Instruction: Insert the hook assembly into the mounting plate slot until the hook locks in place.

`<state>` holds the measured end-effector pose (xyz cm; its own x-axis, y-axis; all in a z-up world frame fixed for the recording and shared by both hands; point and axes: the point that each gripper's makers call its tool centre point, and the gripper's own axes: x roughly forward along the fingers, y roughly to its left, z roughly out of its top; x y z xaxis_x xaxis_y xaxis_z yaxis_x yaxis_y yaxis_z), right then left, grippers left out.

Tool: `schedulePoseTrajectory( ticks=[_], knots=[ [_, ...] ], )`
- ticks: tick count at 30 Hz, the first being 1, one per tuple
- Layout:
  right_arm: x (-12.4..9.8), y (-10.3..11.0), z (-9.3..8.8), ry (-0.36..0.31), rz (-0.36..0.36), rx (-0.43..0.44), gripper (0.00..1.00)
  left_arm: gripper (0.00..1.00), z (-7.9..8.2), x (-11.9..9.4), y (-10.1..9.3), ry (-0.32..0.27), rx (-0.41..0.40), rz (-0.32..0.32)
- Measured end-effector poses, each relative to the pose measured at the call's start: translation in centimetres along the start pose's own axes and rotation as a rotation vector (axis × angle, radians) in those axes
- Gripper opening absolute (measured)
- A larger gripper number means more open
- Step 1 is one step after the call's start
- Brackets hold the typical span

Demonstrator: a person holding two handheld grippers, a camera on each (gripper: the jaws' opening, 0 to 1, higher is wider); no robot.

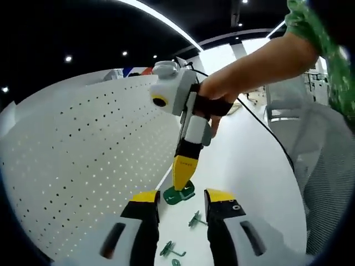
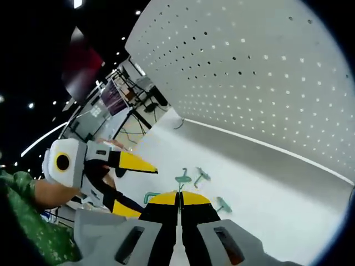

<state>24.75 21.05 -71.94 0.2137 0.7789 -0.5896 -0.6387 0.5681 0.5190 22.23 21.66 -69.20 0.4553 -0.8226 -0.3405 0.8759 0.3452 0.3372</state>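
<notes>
Left gripper view, left tongs [image 1: 180, 200] apart and empty, right tongs [image 1: 183, 173] pressed together on green hook [image 1: 178, 194].

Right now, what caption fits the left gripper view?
Right gripper pinches a green hook beside the white pegboard.

The worktop [image 1: 244, 166] is white and smooth, and a white pegboard [image 1: 83, 166] stands upright along one edge of it. Several small green hooks lie directly on the worktop — one [image 1: 195, 219] near another [image 1: 169, 249] in the left gripper view, and three more [image 2: 183, 178] [image 2: 202, 175] [image 2: 223, 204] scattered apart in the right gripper view.
</notes>
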Motion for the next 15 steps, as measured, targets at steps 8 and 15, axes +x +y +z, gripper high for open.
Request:
schedulePoseTrajectory(
  ticks=[8,15],
  knots=[
    [0.3,0.7,-1.2,0.060,0.024,0.007,0.00,0.22,-0.4,0.1,-1.2,0.016,0.034,-0.041],
    [0.3,0.5,-1.7,0.081,0.026,0.029,0.00,0.12,-0.5,0.3,-2.2,0.023,0.049,-0.071]
  ],
)
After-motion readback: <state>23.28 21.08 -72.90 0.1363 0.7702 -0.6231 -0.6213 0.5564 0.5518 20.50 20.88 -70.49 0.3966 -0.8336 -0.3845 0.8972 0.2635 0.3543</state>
